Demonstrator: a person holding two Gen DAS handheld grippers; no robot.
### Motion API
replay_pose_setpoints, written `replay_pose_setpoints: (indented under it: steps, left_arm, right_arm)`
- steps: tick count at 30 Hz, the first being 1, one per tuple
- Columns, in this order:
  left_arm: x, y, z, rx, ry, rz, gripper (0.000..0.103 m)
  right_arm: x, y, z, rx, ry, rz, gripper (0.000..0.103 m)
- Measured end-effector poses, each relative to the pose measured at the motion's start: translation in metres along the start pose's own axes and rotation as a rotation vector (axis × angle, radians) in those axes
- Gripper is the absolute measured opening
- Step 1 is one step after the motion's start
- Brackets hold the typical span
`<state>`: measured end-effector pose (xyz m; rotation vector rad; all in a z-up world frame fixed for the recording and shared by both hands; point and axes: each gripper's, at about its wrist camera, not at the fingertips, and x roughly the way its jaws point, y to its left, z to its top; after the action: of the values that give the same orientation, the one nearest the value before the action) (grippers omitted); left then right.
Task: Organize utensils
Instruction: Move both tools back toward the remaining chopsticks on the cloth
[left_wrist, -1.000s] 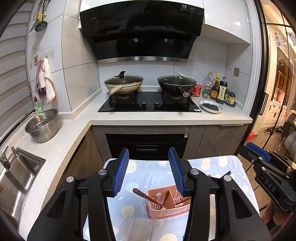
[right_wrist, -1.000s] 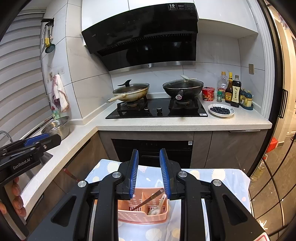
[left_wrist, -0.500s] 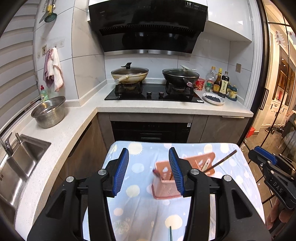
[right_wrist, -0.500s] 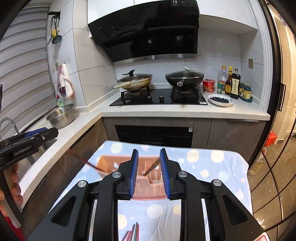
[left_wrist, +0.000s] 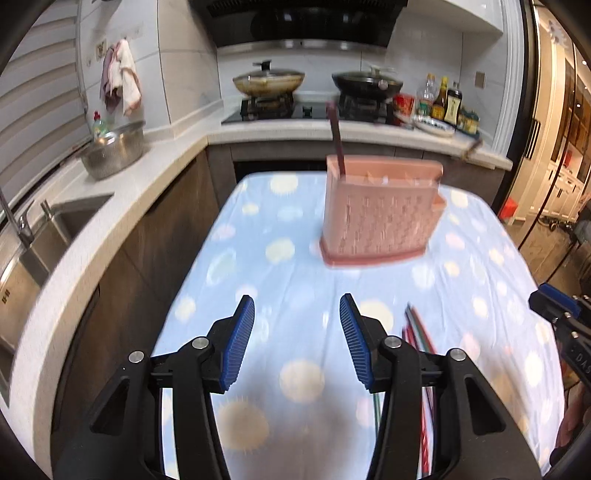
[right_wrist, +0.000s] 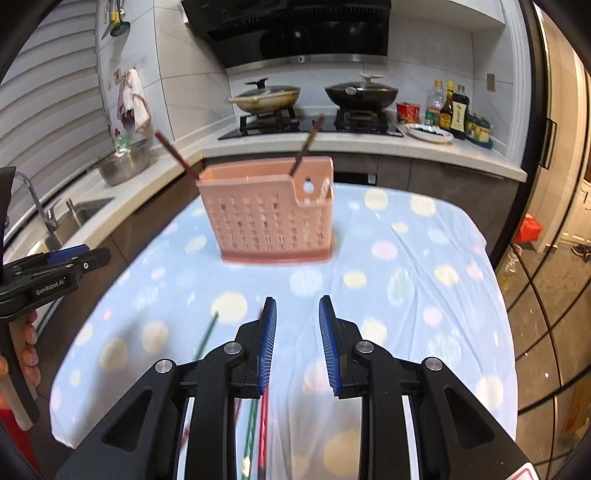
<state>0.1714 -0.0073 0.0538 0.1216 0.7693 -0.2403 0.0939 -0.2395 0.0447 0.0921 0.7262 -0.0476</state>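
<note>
In the left wrist view, the left claw (left_wrist: 297, 341) sits at the bottom centre of the frame, its blue pads standing partly apart and spreading a little wider, with nothing between them but spotted cloth. The pink utensil holder (left_wrist: 380, 210) stands upright in the upper middle on the blue-clothed table (left_wrist: 258, 236), a dark handle (left_wrist: 336, 142) rising from its left end. Loose chopsticks (left_wrist: 419, 332), red and green, lie on the cloth just right of the claw, partly hidden by it. In the right wrist view, the right claw (right_wrist: 297, 345) is at bottom centre, its pads narrowly apart and empty. The holder fills the upper middle, and the chopsticks run down from the claw's left pad. The picture is blurred, so a grab from here may miss the thin sticks, pinch the cloth instead, or knock the light holder over.
</note>
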Motion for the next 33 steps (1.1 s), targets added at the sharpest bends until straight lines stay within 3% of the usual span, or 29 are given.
replay_pose_setpoints:
  steps: [7,16,33]
  left_arm:
    - [0.011,-0.007,-0.072,0.003,0.131,-0.031,0.046]
    - [0.009,-0.014,-0.133,-0.006,0.231,-0.036,0.046]
    - [-0.001,-0.034,-0.156,0.009,0.275,-0.091,0.046]
  right_arm:
    - [-0.006,0.002,-0.074,0.017,0.121,0.004,0.024]
    - [-0.008,0.008,-0.128,0.015,0.202,0.005,0.024]
    - [0.005,0.023,-0.148,0.014,0.25,0.051,0.022]
